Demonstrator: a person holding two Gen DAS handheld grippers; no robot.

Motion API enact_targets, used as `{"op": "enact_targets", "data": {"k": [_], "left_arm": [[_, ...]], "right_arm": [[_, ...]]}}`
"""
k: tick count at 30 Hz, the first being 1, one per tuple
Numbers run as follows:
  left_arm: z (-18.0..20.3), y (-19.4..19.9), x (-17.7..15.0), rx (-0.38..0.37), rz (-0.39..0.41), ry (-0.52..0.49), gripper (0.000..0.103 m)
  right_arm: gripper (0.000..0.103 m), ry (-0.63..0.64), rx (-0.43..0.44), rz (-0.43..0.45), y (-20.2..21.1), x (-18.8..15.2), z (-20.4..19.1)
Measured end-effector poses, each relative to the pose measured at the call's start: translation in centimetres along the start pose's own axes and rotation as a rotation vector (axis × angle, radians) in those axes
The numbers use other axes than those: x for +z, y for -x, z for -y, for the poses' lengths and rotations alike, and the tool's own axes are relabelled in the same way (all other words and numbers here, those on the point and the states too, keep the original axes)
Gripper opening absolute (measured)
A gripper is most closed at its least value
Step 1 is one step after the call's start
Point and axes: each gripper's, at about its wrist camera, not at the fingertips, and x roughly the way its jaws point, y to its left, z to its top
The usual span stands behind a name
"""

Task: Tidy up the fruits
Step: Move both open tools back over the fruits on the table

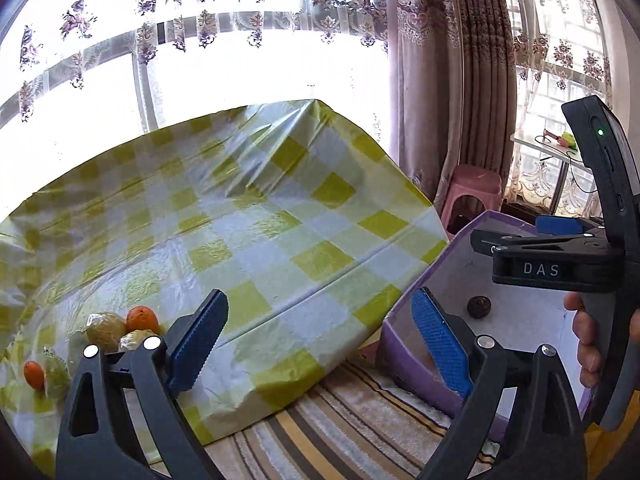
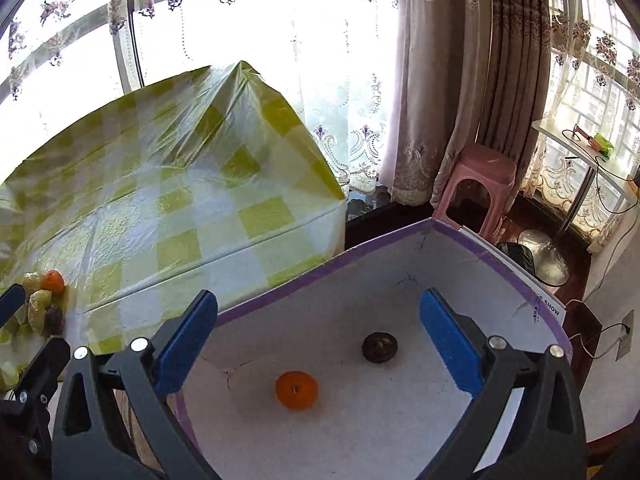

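A purple-rimmed white box (image 2: 280, 292) stands on the floor beside the table; it also shows in the left wrist view (image 1: 404, 304). Inside lie an orange (image 2: 297, 390) and a dark round fruit (image 2: 379, 347), the latter also in the left wrist view (image 1: 479, 306). On the checked tablecloth (image 1: 248, 216) at the left lie oranges (image 1: 142, 319) and pale wrapped fruits (image 1: 105, 330), seen too in the right wrist view (image 2: 54, 282). My right gripper (image 2: 320, 344) is open and empty above the box. My left gripper (image 1: 320, 344) is open and empty at the table's near edge.
A pink plastic stool (image 2: 476, 184) stands behind the box by the curtains (image 2: 448, 80). A small side table (image 2: 580, 152) with a cable stands at the far right. A striped rug (image 1: 340, 420) covers the floor under the box.
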Motion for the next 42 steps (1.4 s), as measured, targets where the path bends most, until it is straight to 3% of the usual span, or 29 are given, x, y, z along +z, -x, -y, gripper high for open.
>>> {"op": "enact_targets", "data": {"k": [9, 14, 24, 42], "left_arm": [[-7.7, 3.0, -2.3, 0.050, -0.016, 0.152, 0.089], [-11.4, 4.6, -3.7, 0.075, 0.000, 0.236, 0.089], [-18.1, 6.7, -6.5, 0.110, 0.007, 0.404, 0.089], [-25.9, 8.2, -10.9, 0.216, -0.007, 0.589, 0.088]], "right_arm": [[0.101, 0.048, 0.231, -0.028, 0.4, -3.2, -7.4], [0.101, 0.060, 0.311, -0.007, 1.2, -4.1, -10.4], [0.101, 0.180, 0.362, 0.001, 1.5, -5.9, -16.1], [0.101, 0.407, 0.397, 0.029, 1.1, -6.3, -25.7]]}}
